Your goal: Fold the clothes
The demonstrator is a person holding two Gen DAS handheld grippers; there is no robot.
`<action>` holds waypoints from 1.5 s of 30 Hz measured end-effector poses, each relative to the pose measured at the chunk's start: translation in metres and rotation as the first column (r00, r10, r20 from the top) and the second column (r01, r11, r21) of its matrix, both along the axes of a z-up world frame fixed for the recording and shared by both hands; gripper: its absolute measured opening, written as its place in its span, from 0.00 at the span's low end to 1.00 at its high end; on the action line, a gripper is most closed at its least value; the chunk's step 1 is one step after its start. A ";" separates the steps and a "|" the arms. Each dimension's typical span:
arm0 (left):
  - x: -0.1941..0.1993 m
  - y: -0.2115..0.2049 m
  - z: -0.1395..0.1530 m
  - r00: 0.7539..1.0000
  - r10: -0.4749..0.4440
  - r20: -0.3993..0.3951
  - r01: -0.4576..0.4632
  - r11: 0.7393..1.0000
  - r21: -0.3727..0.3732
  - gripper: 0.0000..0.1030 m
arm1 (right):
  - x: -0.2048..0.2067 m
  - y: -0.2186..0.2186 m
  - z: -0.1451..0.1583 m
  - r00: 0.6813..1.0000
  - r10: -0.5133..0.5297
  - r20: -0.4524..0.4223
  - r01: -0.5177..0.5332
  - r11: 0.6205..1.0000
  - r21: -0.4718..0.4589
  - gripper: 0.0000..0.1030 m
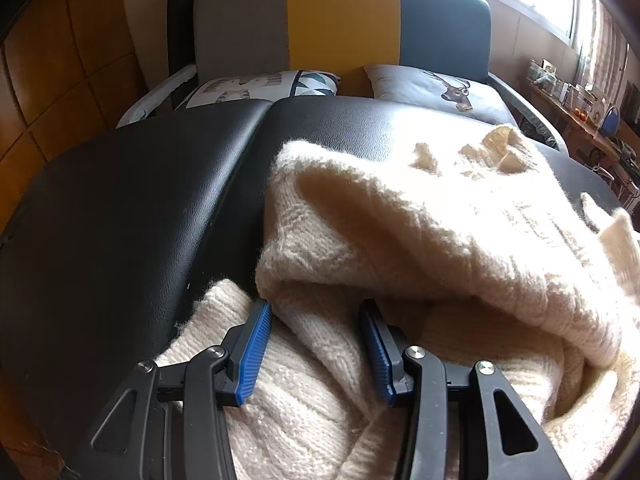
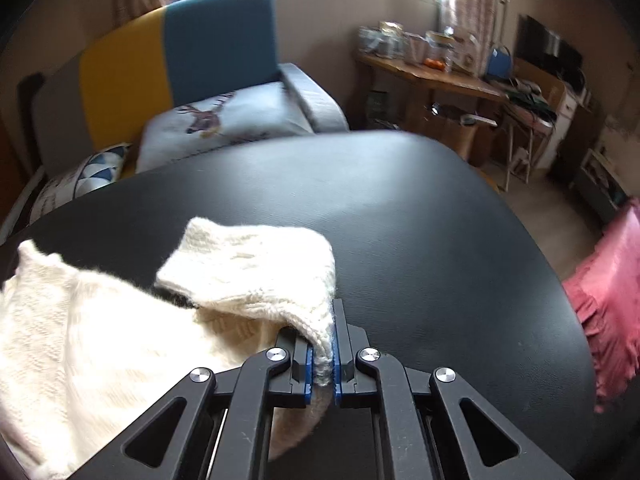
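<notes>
a black padded table (image 1: 120, 208) filled the near ground, a seam running down it in the left wrist view. on its right half lay a cream knitted sweater (image 1: 420, 220), bunched and partly doubled over, its thick folded edge rolled toward the camera. the left gripper (image 1: 316, 344) sat low over the near part of that knit with its blue-padded jaws spread wide apart, a ridge of the wool lying between them but not pinched; it gripped nothing. behind the table stood a sofa (image 1: 344, 20) with grey, yellow and teal back panels and two printed cushions, one with a deer (image 1: 440, 88).

in the right wrist view the sweater's body spread at the left, and a ribbed end of it (image 2: 256, 264), seemingly a sleeve cuff, rose off the table and curled over into the right gripper (image 2: 323, 354). that gripper's jaws were clamped tight on the knit. the table surface to its right was bare. a cluttered wooden desk (image 2: 440, 76) stood under the window, and a pink cloth (image 2: 608, 300) showed at the far right edge.
</notes>
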State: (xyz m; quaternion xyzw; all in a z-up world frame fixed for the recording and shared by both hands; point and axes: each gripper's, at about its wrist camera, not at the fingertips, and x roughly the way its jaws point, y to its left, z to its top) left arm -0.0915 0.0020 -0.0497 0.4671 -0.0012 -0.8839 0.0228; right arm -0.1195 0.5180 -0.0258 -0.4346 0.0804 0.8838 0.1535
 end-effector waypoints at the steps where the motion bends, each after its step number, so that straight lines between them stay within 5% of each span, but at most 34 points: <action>1: 0.001 0.001 -0.001 1.000 0.003 0.000 -0.003 1.000 -0.001 0.45 | 0.001 0.008 -0.006 1.000 -0.014 0.008 0.014 1.000 -0.012 0.07; 9: 0.010 0.008 0.004 1.000 -0.014 -0.007 0.014 1.000 0.002 0.45 | 0.020 0.036 -0.033 0.997 -0.060 0.041 0.064 0.990 -0.125 0.13; 12: 0.014 0.009 0.009 1.000 -0.023 -0.010 0.023 1.000 0.015 0.45 | 0.029 0.027 -0.013 0.999 -0.027 0.045 0.028 0.999 -0.032 0.35; 17: 0.022 0.022 0.023 0.995 -0.072 -0.061 0.075 0.996 0.052 0.45 | 0.028 -0.013 0.033 0.989 0.147 -0.032 -0.140 0.978 0.154 0.40; 23: 0.022 0.047 0.015 0.988 -0.155 -0.023 0.153 0.987 -0.054 0.45 | -0.035 -0.059 0.009 0.945 0.285 0.160 -0.315 0.922 0.224 0.40; 30: 0.026 0.046 0.013 0.989 -0.146 -0.011 0.145 0.989 -0.040 0.45 | -0.060 -0.067 -0.027 0.924 0.253 0.286 -0.325 0.914 0.243 0.40; 34: 0.027 0.047 0.010 0.989 -0.146 -0.012 0.146 0.988 -0.041 0.45 | -0.059 -0.051 -0.028 0.949 0.207 0.236 -0.255 0.948 0.192 0.39; 36: 0.027 0.048 0.008 0.990 -0.143 -0.015 0.142 0.989 -0.045 0.45 | -0.056 -0.048 -0.025 0.954 0.204 0.219 -0.245 0.952 0.183 0.07; 39: 0.028 0.051 0.007 0.990 -0.142 -0.024 0.140 0.988 -0.061 0.45 | -0.052 -0.042 -0.019 0.961 0.198 0.191 -0.230 0.958 0.168 0.07; 45: 0.029 0.053 0.006 0.988 -0.149 -0.028 0.147 0.986 -0.079 0.45 | -0.011 0.007 0.043 0.997 0.078 -0.018 -0.076 0.994 0.077 0.07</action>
